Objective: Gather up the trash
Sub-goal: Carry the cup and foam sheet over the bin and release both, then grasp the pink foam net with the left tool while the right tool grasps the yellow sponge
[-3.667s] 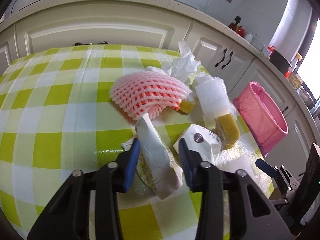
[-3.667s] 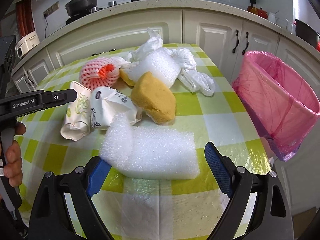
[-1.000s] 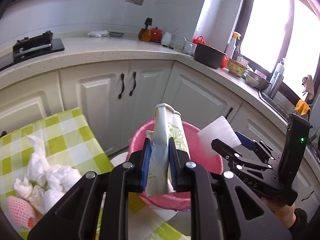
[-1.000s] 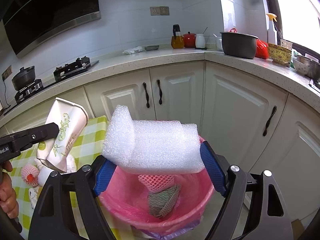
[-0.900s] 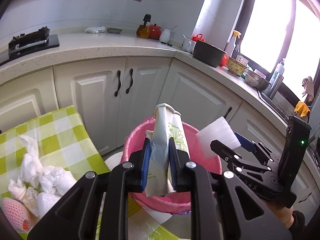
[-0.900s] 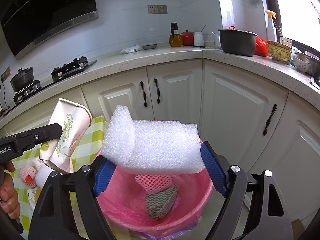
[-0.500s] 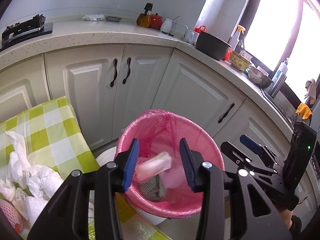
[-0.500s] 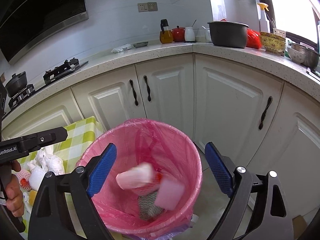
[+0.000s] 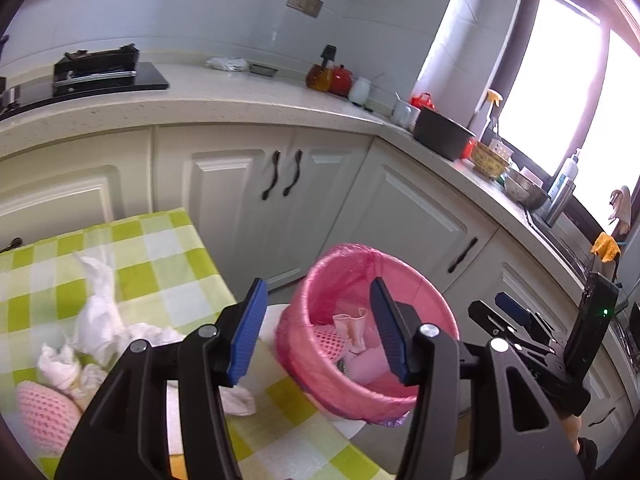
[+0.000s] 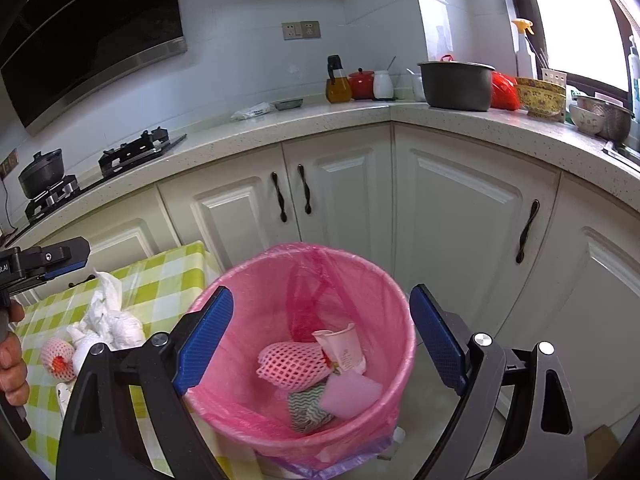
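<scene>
Hovering near the pink bin (image 9: 360, 332), left gripper (image 9: 316, 328): jaws opening, nothing between; crumpled tissue (image 9: 100, 320) and foam net (image 9: 44, 412) await on the checked table (image 9: 160, 272), far left. Right gripper (image 10: 320, 340): jaws wide, empty, over the bin, which holds a cup (image 10: 344, 346), netting and sponge.

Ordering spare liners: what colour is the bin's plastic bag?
Pink; the plastic liner bag shows best in the right wrist view.

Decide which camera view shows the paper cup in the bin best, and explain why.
The right wrist view: it looks down into the bin, showing the cup unobstructed. In the left wrist view the cup is small, blurred and partly hidden.
</scene>
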